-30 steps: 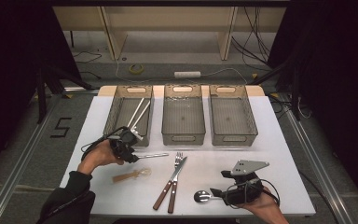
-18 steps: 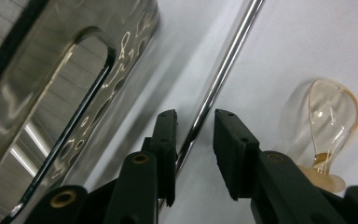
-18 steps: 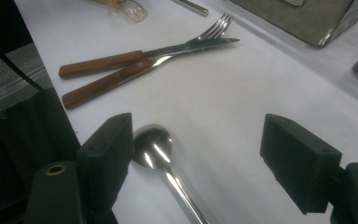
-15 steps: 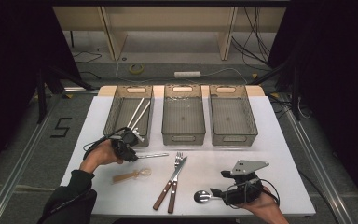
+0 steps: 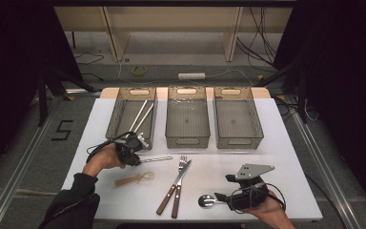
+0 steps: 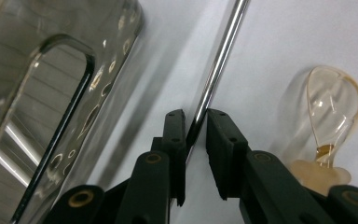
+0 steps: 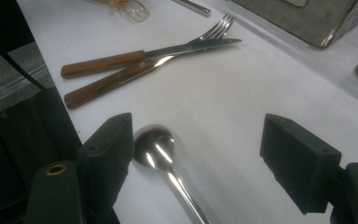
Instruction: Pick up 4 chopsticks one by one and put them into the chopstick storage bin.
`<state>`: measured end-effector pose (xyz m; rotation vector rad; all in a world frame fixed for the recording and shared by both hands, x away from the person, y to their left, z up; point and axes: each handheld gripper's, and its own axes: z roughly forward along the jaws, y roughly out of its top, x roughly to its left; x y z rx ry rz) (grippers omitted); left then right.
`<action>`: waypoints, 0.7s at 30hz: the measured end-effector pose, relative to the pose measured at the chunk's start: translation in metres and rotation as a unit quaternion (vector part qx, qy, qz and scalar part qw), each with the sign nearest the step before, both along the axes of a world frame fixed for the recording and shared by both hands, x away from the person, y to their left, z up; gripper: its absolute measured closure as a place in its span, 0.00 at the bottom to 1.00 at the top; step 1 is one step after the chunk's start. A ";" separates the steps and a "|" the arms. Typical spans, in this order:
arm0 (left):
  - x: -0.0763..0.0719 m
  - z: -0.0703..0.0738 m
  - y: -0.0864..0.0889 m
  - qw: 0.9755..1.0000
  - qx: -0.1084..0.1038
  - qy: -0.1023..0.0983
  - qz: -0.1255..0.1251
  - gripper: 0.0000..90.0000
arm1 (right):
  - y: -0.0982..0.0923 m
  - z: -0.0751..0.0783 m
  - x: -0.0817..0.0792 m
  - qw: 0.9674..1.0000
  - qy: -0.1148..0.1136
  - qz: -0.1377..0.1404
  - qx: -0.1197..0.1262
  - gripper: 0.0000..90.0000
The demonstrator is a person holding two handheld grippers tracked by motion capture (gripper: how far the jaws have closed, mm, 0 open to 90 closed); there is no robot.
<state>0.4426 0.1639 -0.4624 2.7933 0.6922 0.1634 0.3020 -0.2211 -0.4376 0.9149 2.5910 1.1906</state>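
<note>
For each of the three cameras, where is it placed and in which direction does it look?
High view: above the table, looking forward and down; both forearms show.
Left gripper view: on the left gripper, looking along its fingers, which have just been closing around a metal handle.
Right gripper view: on the right gripper, facing the spoon.
Shared: fork and knife.

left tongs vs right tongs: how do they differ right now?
Left tongs are nearly closed around a thin metal utensil handle; right tongs gape wide. Left sits by the left bin; right is at the near edge, a steel spoon lying loose between its jaws. Both are black and hand-held.
</note>
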 end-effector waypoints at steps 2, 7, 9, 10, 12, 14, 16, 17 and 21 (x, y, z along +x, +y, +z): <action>0.000 0.000 0.000 1.000 0.003 -0.002 -0.009 0.86 | 0.000 0.000 0.000 1.000 0.000 0.000 0.000 0.30; 0.000 0.000 -0.001 1.000 0.006 -0.003 -0.022 0.88 | 0.000 0.000 0.000 1.000 0.001 0.000 -0.001 0.30; 0.000 0.000 -0.002 1.000 0.005 -0.002 -0.025 0.88 | 0.001 0.000 0.000 1.000 0.001 0.000 -0.002 0.30; 0.000 0.000 -0.002 0.999 0.010 -0.002 -0.030 0.89 | 0.001 0.000 0.000 1.000 0.001 0.000 -0.002 0.30; 0.000 0.001 -0.002 0.999 0.014 -0.002 -0.035 0.89 | 0.001 0.000 0.000 1.000 0.001 0.000 -0.002 0.30; 0.000 0.000 -0.003 0.999 0.014 -0.002 -0.039 0.90 | 0.001 0.000 0.000 1.000 0.001 0.000 -0.002 0.30; 0.000 0.000 -0.003 0.999 0.015 -0.003 -0.045 0.91 | 0.001 0.000 0.000 1.000 0.002 0.000 -0.002 0.30; 0.000 0.000 -0.003 0.999 0.014 -0.002 -0.046 0.92 | 0.001 0.000 0.000 1.000 0.002 -0.001 -0.002 0.30; 0.001 0.001 -0.001 0.998 0.014 0.001 -0.057 0.93 | 0.001 0.000 0.000 1.000 0.001 0.000 -0.002 0.30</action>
